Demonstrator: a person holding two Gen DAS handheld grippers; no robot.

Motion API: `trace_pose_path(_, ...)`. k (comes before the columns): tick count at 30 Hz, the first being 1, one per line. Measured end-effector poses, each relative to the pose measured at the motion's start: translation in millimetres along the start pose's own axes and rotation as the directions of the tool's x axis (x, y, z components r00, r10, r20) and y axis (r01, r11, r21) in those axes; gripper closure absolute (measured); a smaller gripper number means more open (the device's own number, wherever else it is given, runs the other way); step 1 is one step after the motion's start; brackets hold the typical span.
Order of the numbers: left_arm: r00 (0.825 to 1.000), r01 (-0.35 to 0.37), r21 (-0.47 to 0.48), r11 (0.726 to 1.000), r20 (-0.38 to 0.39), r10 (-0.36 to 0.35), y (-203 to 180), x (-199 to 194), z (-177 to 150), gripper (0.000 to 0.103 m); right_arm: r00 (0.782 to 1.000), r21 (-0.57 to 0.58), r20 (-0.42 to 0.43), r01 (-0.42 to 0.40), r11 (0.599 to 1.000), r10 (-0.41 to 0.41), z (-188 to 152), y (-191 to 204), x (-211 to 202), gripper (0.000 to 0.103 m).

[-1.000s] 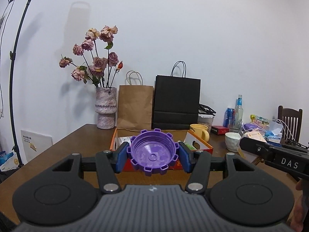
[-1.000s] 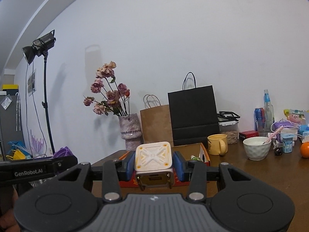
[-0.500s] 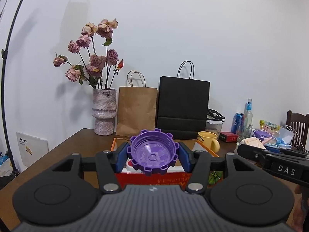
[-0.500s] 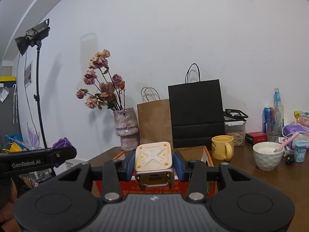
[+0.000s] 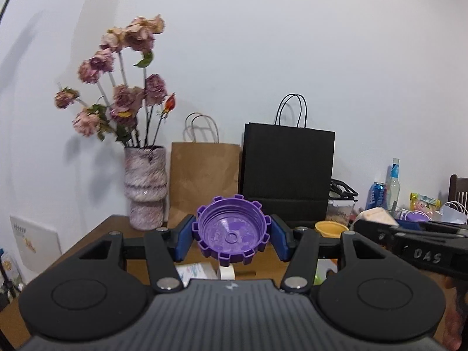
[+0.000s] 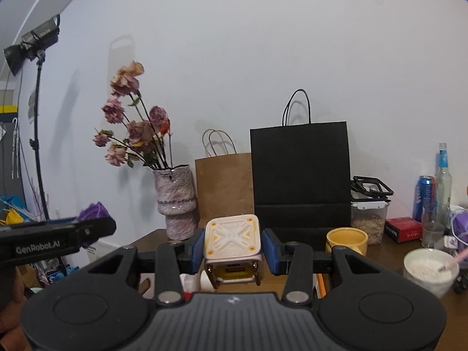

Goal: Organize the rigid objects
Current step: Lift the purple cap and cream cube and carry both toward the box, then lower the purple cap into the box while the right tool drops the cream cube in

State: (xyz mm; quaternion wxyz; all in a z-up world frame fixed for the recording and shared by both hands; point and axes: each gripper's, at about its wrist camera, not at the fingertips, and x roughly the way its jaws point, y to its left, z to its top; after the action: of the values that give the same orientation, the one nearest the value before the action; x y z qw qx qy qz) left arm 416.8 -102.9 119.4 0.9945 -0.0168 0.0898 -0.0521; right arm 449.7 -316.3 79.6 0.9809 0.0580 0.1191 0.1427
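Both hand-held grippers have advanced toward the black bag (image 5: 288, 172): left hand-held gripper (image 5: 231, 238) clamps a purple cap (image 5: 231, 231), right hand-held gripper (image 6: 232, 248) a white cube (image 6: 231, 238).

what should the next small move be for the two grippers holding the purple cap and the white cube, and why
Probably lower both and release. The left gripper is clamped on the purple notched plastic cap, the right gripper on the white and yellow cube-shaped charger. Both hang above the orange-edged cardboard box, whose contents show just beneath the fingers, so the drop spot seems reached.
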Motion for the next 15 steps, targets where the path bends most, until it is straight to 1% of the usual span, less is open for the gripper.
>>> trace_pose_path(5, 1.0, -0.002, 0.017, 1.0, -0.007, 0.002, 1, 42, 11, 0.048, 1.0, -0.001, -0.025, 0.002, 1.0, -0.002, 8, -4, 46, 0.062)
trace_pose_path(8, 1.0, 0.002, 0.016, 1.0, -0.024, -0.001, 1, 68, 15, 0.048, 0.999, 0.004, -0.039, 0.004, 1.0, -0.004, 14, -9, 70, 0.062)
trace_pose_path(10, 0.999, 0.011, 0.0, 1.0, -0.049, -0.011, 3, 89, 18, 0.048, 0.998, 0.0, -0.055, 0.009, 1.0, -0.009, 17, -12, 84, 0.062)
trace_pose_path(12, 0.997, 0.021, -0.012, 1.0, -0.073, -0.021, 4, 107, 21, 0.048, 0.997, 0.007, -0.082, 0.003, 1.0, -0.002, 20, -17, 99, 0.062)
trace_pose_path(15, 0.992, 0.03, -0.018, 0.999, -0.124, -0.032, 5, 138, 25, 0.048, 0.987, 0.035, -0.163, -0.001, 0.999, 0.007, 24, -28, 124, 0.062)
